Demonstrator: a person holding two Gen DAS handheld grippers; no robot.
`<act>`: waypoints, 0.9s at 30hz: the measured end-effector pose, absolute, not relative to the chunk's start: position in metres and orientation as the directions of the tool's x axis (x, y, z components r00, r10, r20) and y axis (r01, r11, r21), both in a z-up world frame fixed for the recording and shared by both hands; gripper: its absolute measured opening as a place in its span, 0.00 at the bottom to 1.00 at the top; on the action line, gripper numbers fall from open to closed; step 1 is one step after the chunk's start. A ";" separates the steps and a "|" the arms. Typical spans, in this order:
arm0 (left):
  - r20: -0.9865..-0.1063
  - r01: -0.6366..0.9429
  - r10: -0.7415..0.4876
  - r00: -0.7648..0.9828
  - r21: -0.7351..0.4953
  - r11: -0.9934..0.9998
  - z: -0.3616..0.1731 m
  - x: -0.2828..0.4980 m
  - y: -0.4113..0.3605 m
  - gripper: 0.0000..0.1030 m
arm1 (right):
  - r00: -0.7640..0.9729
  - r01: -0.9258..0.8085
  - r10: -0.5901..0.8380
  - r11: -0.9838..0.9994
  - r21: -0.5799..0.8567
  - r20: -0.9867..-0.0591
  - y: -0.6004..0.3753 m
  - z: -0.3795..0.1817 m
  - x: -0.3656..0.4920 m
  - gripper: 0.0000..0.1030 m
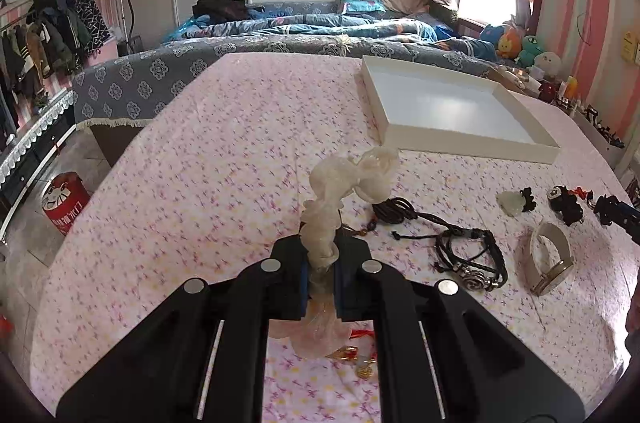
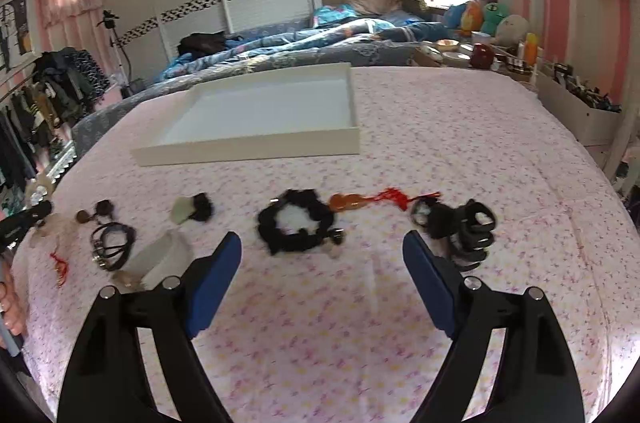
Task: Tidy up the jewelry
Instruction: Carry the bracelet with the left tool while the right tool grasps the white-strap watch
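My left gripper (image 1: 321,265) is shut on a pale carved jade-like pendant (image 1: 344,199) that sticks up between its jaws above the pink flowered tablecloth; red cord and gold charms (image 1: 360,359) hang beneath. A white tray (image 1: 472,139) lies ahead to the right and also shows in the right wrist view (image 2: 248,147). My right gripper (image 2: 322,263) is open and empty, just above the cloth. Before it lie a black bead bracelet (image 2: 296,223), an orange gourd charm on red cord (image 2: 368,201) and a pile of black bands (image 2: 464,227).
More jewelry lies on the cloth: black cord bracelets (image 1: 468,255), a beige bangle (image 1: 548,259), a small jade pendant (image 1: 510,201). A bed (image 1: 280,35) stands beyond the table. A cluttered side shelf (image 2: 576,103) is at the right, a red tin (image 1: 66,201) on the floor left.
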State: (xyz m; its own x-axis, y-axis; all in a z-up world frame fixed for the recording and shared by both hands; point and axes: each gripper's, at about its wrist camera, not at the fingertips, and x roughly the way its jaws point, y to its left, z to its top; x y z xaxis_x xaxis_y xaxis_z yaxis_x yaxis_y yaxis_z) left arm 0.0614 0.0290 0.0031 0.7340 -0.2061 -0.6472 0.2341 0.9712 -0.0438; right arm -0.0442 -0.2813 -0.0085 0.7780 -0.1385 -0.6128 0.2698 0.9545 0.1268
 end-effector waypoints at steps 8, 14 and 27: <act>-0.653 0.222 -0.193 0.733 -0.039 0.974 -0.001 0.070 0.032 0.07 | 0.774 0.177 -0.057 0.976 0.128 -0.631 -0.257 -0.014 -0.026 0.65; -0.662 0.227 -0.199 0.723 -0.044 0.973 -0.007 0.071 0.028 0.07 | 0.766 0.132 0.008 0.977 0.170 -0.642 -0.228 -0.022 -0.019 0.60; -0.674 0.244 -0.217 0.706 -0.057 0.968 -0.015 0.073 0.029 0.07 | 0.680 0.053 0.043 0.993 0.108 -0.732 -0.184 -0.030 0.020 0.28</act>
State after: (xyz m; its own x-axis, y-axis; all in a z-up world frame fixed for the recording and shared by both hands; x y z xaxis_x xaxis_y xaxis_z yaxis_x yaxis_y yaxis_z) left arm 0.0730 0.0290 -0.0154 0.7059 -0.2172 -0.6742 0.2438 0.9682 -0.0566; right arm 0.0196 -0.1844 -0.0301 0.6804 0.0433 -0.7315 0.0528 0.9928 0.1078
